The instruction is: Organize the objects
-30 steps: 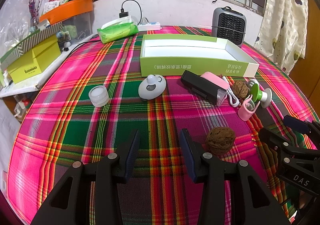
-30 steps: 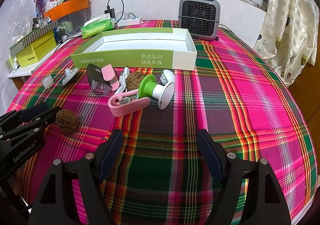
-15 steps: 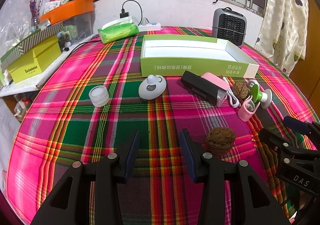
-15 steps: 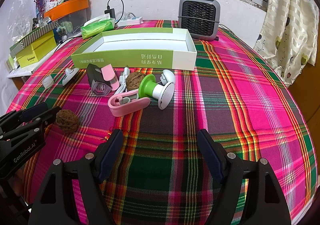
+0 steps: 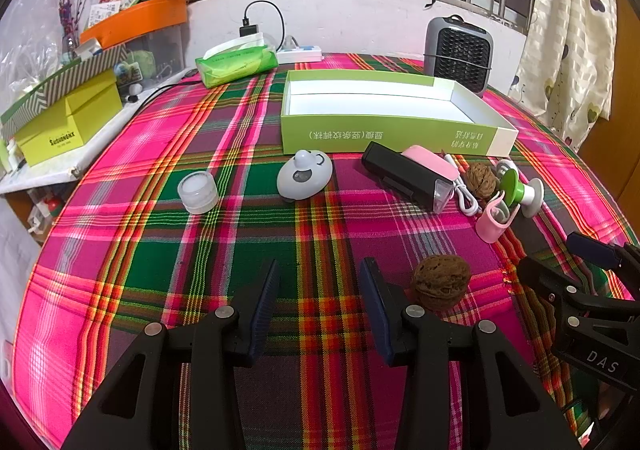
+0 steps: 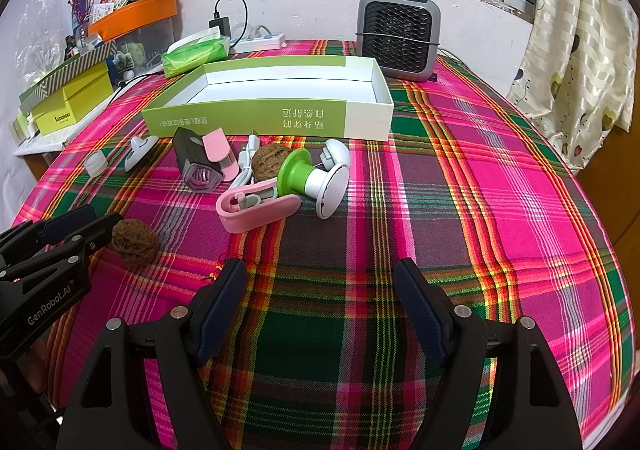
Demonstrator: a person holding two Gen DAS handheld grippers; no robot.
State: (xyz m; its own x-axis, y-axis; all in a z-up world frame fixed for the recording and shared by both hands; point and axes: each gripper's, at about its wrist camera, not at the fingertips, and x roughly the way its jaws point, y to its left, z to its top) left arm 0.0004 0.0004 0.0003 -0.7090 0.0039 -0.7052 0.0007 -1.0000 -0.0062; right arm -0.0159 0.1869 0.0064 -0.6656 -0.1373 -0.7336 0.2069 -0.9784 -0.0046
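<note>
An open green and white box (image 5: 384, 130) (image 6: 264, 118) lies empty on the plaid table. In front of it lie a small clear jar (image 5: 198, 192), a grey oval gadget (image 5: 305, 179), a black and pink device (image 5: 412, 176) (image 6: 202, 160), a white cable (image 5: 464, 192), a walnut (image 5: 482, 179) (image 6: 267, 163), a pink clip holder (image 6: 256, 210) and a green and white handheld fan (image 6: 316, 180). A second walnut (image 5: 440, 282) (image 6: 134, 244) lies just right of my left gripper (image 5: 318, 290), which is open and empty. My right gripper (image 6: 320, 290) is open and empty over bare cloth.
A grey heater (image 6: 398, 36) stands behind the box. A green tissue pack (image 5: 236, 64), a power strip (image 5: 300, 52), a yellow box (image 5: 68, 122) and an orange-lidded bin (image 5: 136, 20) line the back left. A curtain (image 6: 576, 50) hangs at the right.
</note>
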